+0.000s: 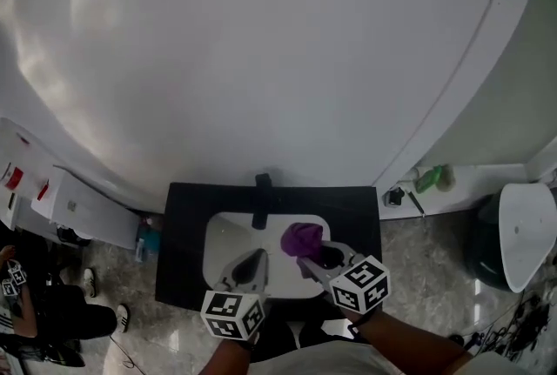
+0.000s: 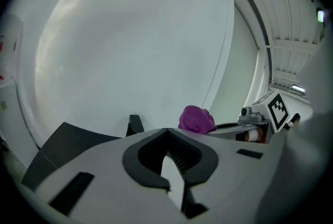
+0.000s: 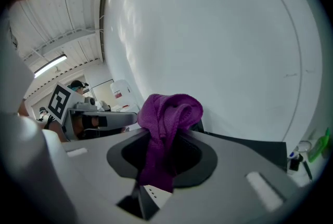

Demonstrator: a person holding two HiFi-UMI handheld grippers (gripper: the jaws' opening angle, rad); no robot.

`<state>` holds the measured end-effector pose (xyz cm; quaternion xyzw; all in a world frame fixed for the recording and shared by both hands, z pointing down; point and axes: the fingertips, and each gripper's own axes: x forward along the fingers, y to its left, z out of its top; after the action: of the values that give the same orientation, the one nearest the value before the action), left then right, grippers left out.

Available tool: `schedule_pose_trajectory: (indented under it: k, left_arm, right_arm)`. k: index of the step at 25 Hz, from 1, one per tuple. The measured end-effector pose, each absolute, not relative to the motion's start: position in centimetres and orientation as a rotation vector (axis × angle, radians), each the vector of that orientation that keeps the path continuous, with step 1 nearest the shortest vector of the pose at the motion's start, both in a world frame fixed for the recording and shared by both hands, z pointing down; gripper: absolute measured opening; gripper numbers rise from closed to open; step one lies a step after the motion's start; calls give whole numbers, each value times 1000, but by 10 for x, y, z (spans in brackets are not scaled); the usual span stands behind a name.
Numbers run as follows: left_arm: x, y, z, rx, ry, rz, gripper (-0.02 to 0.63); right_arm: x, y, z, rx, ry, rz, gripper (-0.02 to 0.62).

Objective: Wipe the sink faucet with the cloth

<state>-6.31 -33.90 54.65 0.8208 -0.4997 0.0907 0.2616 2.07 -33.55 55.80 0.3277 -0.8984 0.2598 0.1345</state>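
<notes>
A black faucet [image 1: 261, 201] stands at the back of a white sink basin [image 1: 224, 241] set in a black counter [image 1: 183, 243]. My right gripper [image 1: 309, 249] is shut on a bunched purple cloth [image 1: 302, 237], held over the basin just right of the faucet. In the right gripper view the cloth [image 3: 167, 119] bulges from the right gripper [image 3: 167, 137] and hides most of the faucet. My left gripper [image 1: 258, 257] hovers over the basin's front, shut with nothing in it. In the left gripper view the left gripper's [image 2: 167, 132] tips meet, with the faucet [image 2: 134, 125] and cloth [image 2: 196, 119] beyond.
A large white curved wall rises behind the counter. A green bottle [image 1: 430, 179] and small items lie on a ledge to the right, near a white bin [image 1: 524, 234]. White boxes [image 1: 71, 204] and a person [image 1: 30, 299] are at the left.
</notes>
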Motion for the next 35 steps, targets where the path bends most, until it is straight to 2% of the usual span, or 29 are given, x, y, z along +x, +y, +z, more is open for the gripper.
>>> schedule_pose_trajectory:
  k: [6,11,23,25,30,35]
  left_arm:
    - [-77,-367,564,2214,-1308,288,6]
    - [-96,-373,590,2180,-1308,357,6]
    - [-112,-361,629,2111,-1237,362,6]
    - [-109,-360,627,2123,-1225,363,6]
    - [-104,-370,618,2175,-1215,356,6]
    - [-90,-386,628,2183,-1205,380,6]
  right_arm:
    - [14,-438,561,1011,-2628,623,100]
    - [-14,-519,646,995,-2516,642,100]
    - [-39,-526,821,806,-2284,665,98]
    - [-31,-519,810,844,-2276,639,98]
    - [-18,-527,714,1011,-2437,536,97]
    - [-36,-538,759,954,-2371,551,97]
